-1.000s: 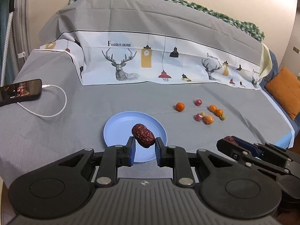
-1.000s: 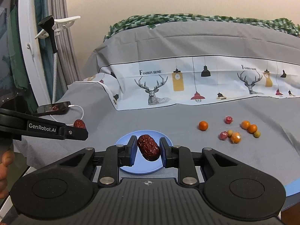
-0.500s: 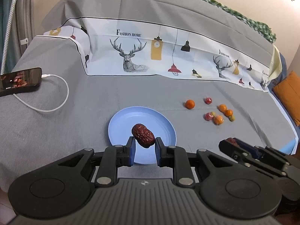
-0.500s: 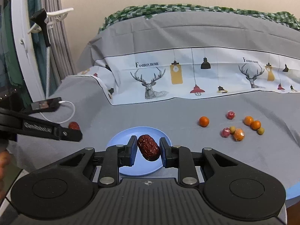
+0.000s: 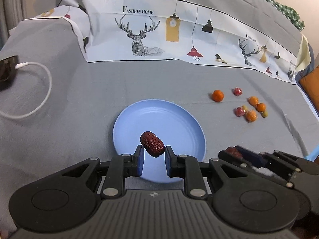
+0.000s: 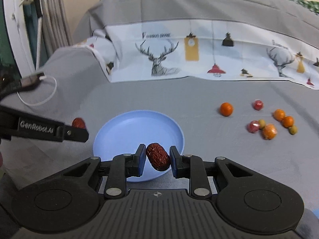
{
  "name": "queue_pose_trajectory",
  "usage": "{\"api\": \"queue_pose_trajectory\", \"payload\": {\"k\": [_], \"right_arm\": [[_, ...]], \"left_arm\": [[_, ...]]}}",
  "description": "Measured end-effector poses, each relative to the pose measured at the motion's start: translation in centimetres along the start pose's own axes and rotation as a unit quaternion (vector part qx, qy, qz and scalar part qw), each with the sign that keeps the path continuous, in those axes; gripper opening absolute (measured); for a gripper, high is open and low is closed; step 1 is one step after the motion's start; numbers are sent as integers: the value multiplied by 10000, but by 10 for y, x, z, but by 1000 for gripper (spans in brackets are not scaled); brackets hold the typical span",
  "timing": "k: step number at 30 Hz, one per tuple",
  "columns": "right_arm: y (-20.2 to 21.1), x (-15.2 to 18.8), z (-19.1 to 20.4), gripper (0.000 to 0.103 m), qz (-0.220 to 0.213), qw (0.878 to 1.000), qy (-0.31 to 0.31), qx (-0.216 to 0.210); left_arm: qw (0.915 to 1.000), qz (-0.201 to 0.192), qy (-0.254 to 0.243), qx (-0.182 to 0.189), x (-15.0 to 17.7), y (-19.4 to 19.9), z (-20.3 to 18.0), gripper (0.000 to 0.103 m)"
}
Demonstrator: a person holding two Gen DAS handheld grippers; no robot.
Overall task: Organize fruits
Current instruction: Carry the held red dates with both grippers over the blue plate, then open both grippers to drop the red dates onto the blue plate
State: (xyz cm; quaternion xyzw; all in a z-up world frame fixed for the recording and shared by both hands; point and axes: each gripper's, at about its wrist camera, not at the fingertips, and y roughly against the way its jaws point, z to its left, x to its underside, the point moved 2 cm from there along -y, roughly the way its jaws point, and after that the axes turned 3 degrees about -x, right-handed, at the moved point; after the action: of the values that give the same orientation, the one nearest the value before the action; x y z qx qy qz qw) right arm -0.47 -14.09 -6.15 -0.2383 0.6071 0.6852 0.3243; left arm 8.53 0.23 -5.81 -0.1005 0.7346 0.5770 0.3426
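My left gripper [image 5: 152, 157] is shut on a wrinkled red date [image 5: 152, 143] and holds it over the near part of the empty blue plate [image 5: 171, 117]. My right gripper [image 6: 156, 159] is shut on a second red date [image 6: 158, 156] over the plate's [image 6: 127, 127] near right rim. Each gripper shows in the other's view: the right one [image 5: 235, 153] beside the plate's right edge, the left one [image 6: 79, 128] at the plate's left edge. Several small oranges, such as one [image 5: 217, 95], and red and green fruits lie in a loose cluster [image 6: 267, 123] on the grey cloth to the right.
A phone [image 5: 6, 69] with a white cable [image 5: 37, 91] lies at the far left. A deer-print cloth [image 5: 179, 35] rises behind the plate. An orange cushion [image 5: 311, 83] is at the far right edge.
Both grippers have moved forward and down toward the plate, each still holding its date. The plate and fruits now look larger and nearer.
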Motion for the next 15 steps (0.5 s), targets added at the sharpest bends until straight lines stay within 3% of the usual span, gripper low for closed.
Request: {"api": "queue_pose_trajectory", "payload": {"k": [11,15], "right_arm": [[-74,3,-13,27,713,9974,-7,49],[-91,-3,-16,27,720,9973,-21,103]], "left_arm": [[9990,343,-195,-203,-12,-70,2,24],[9977,495,-302,-338,-12,-90,1,25]]}}
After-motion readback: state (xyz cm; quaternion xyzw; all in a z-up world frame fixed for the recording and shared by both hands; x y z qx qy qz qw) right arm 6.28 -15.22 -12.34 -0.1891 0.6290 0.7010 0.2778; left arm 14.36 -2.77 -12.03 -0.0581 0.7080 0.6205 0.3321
